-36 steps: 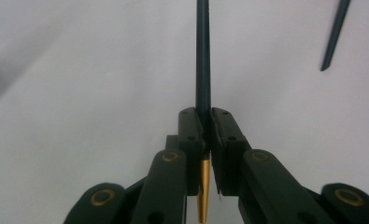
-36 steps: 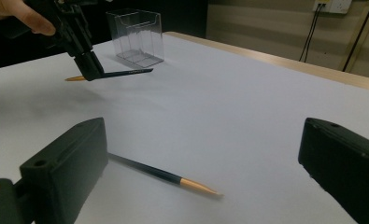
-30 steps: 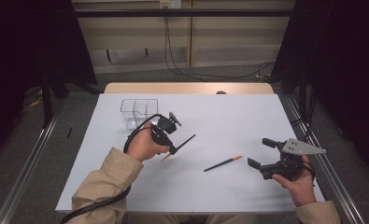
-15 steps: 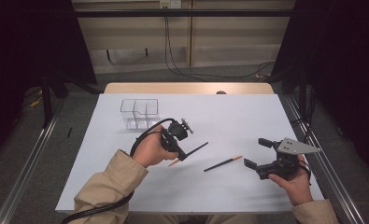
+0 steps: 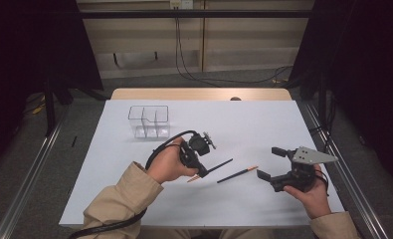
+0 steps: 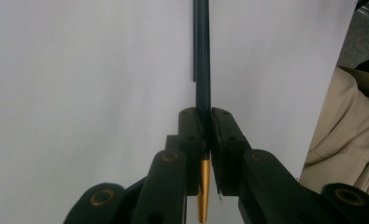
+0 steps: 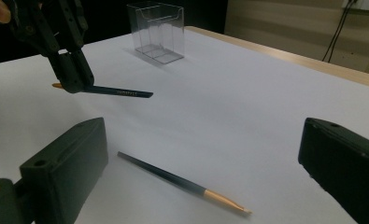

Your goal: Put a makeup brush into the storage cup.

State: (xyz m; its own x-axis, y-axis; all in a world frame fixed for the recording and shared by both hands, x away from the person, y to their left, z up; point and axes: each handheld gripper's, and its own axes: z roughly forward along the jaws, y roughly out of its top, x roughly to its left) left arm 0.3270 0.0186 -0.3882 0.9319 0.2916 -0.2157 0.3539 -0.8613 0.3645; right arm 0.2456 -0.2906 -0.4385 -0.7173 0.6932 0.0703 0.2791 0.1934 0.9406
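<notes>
Left gripper [image 5: 204, 167] clamps one dark chopstick [image 5: 219, 167] above the table, with the clear organiser [image 5: 149, 121] at eleven o'clock, apparently empty. Right gripper [image 5: 271, 163] gapes wide, second chopstick [image 5: 238, 174] not yet lifted.

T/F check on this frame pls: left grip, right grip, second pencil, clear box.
1. The left gripper is shut on a dark pencil. True.
2. The right gripper is clamped on the other pencil. False: its jaws stand open and that pencil lies on the white table between the two grippers.
3. The held pencil is off the table surface. True: the right gripper view shows it in the air with its shadow on the white surface beneath.
4. A pencil stands in the clear box. False: its compartments look empty.
5. The clear box sits on the far left part of the table, beyond the left gripper. True.
</notes>
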